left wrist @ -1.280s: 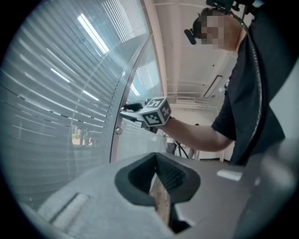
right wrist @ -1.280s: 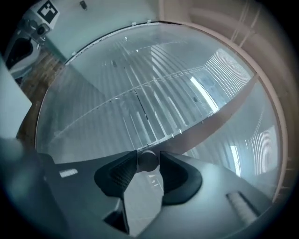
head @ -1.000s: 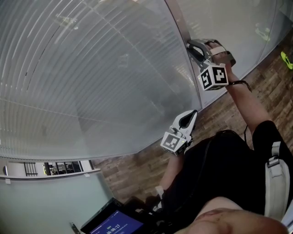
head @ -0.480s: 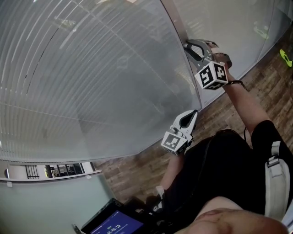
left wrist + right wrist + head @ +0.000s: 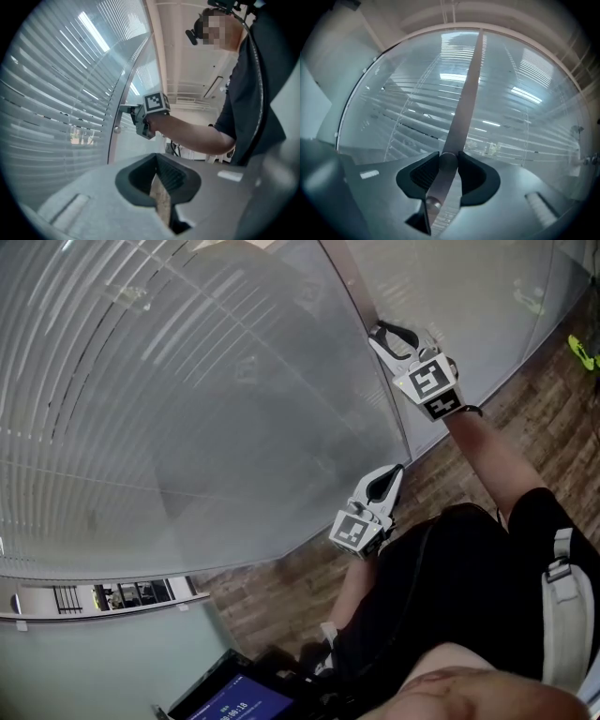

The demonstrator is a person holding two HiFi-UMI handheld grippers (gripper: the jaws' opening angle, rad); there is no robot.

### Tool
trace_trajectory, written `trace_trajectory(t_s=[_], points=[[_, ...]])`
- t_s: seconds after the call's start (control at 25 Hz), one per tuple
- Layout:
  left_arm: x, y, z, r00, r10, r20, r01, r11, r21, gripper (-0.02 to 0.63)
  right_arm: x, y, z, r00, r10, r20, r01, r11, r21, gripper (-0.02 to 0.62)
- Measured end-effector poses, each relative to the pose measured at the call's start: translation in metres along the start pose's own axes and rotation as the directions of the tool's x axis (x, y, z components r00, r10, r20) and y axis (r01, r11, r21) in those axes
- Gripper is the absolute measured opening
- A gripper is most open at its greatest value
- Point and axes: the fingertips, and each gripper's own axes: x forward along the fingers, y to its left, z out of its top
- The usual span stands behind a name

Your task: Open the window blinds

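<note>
- Rolled since a second ago: my right gripper [image 5: 382, 337], its marker cube now showing a different face; the slats of the blinds [image 5: 187, 409] gape wider at upper left.
- Right jaws clamp the knob [image 5: 447, 161] on the frame post [image 5: 352, 287].
- Blinds are lowered and fill the pane left of that post.
- Left gripper [image 5: 394, 476] hangs by my waist, jaws closed to a slit, empty.

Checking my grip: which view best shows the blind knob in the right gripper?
Right gripper view: the knob sits clamped between the right gripper's jaws. Head view hides it behind that gripper; left gripper view shows only that gripper, far off.
</note>
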Motion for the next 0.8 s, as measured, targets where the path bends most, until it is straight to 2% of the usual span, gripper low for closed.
trace_trajectory(t_s=[0.2,0.32,0.44,0.8], points=[[-0.001,0.004,0.0,1.0,0.002,0.003,-0.002,1.0,-0.012,0.002,0.004,-0.004,-0.006,1.0,-0.001,0.026,-0.004,0.984,0.178,0.121],[-0.005,0.006,-0.002,1.0,0.006,0.025,-0.006,1.0,-0.004,0.002,0.004,-0.006,-0.008,0.999,0.002,0.038,-0.013,0.956,0.292,0.121],[-0.004,-0.001,0.003,1.0,0.001,0.004,-0.001,1.0,-0.01,0.002,0.001,-0.01,-0.006,0.999,0.001,0.041,-0.017,0.923,0.385,0.121],[-0.006,-0.002,-0.002,1.0,0.006,0.024,-0.006,1.0,-0.004,0.002,-0.001,-0.012,-0.006,0.999,-0.007,0.043,-0.012,0.898,0.44,0.12]])
